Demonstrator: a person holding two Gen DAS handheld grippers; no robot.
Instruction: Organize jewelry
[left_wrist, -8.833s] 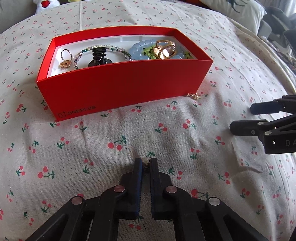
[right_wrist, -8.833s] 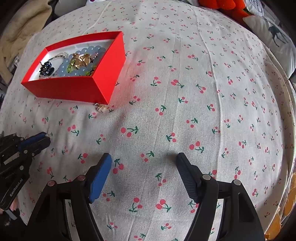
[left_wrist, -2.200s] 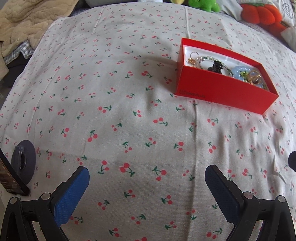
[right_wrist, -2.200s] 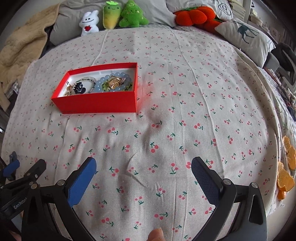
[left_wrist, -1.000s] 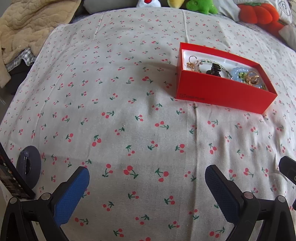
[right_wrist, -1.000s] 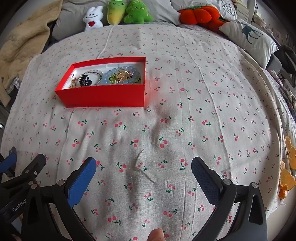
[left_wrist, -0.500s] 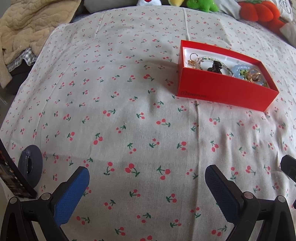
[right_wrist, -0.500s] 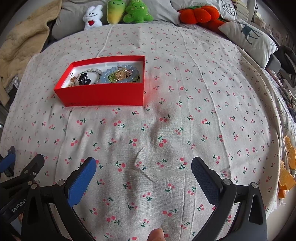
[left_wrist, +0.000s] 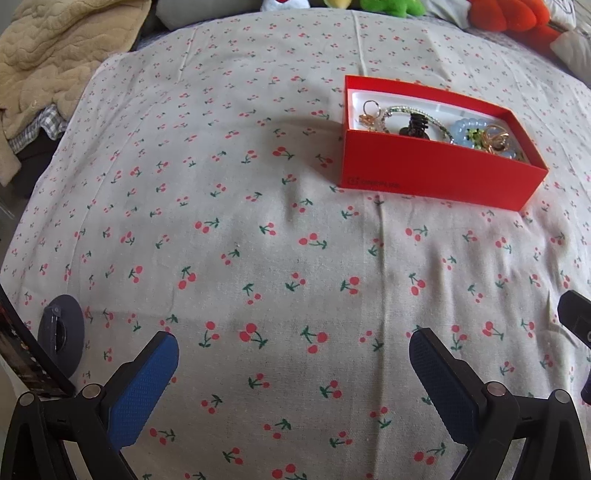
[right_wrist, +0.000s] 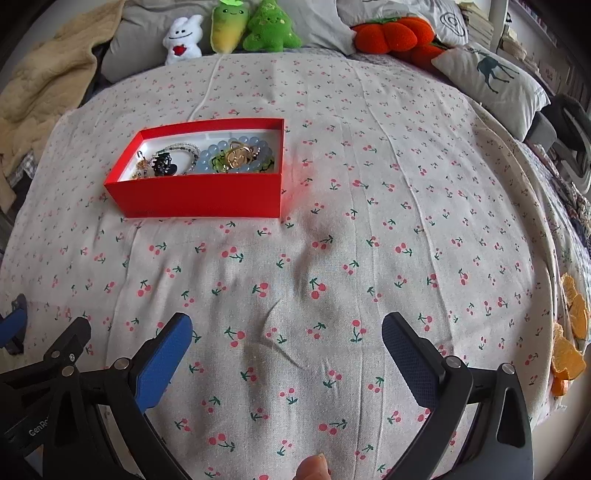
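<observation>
Cherry-print bedspread (right_wrist: 369, 229); left gripper (left_wrist: 293, 363), right gripper (right_wrist: 286, 341) low, jaws spread, empty.

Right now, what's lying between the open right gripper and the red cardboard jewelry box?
Nothing: only bare cherry-print bedsheet lies between the right gripper and the red cardboard jewelry box, as the right wrist view shows.

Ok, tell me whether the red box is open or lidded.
Open: the red box has no lid, and the jewelry inside shows from above.
</observation>
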